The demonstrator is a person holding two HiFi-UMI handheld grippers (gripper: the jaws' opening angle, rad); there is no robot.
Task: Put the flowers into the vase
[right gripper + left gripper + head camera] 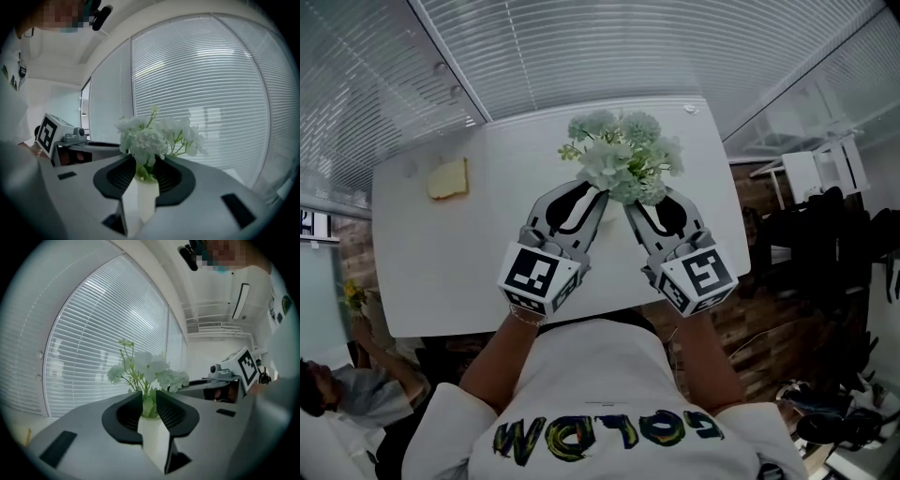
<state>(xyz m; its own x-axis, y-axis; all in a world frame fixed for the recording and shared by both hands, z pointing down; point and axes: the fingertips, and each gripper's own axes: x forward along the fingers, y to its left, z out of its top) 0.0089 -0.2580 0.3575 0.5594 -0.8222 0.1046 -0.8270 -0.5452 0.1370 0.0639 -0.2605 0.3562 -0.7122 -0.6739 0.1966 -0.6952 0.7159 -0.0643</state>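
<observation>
The white vase stands upright on the white desk, toward the far edge and slightly right of centre. The flowers, pale blooms on green stems, are in the vase with the stems down in its mouth.

2 tools meet at the vase from the near edge: the left hand-held gripper and the right hand-held gripper. Each has its jaws apart, with the stems and the vase mouth showing in the gap. Neither is clamped on anything.

1 pale yellow block lies near the far-left corner of the desk, well apart from the vase. Closed window blinds run behind the far edge.
</observation>
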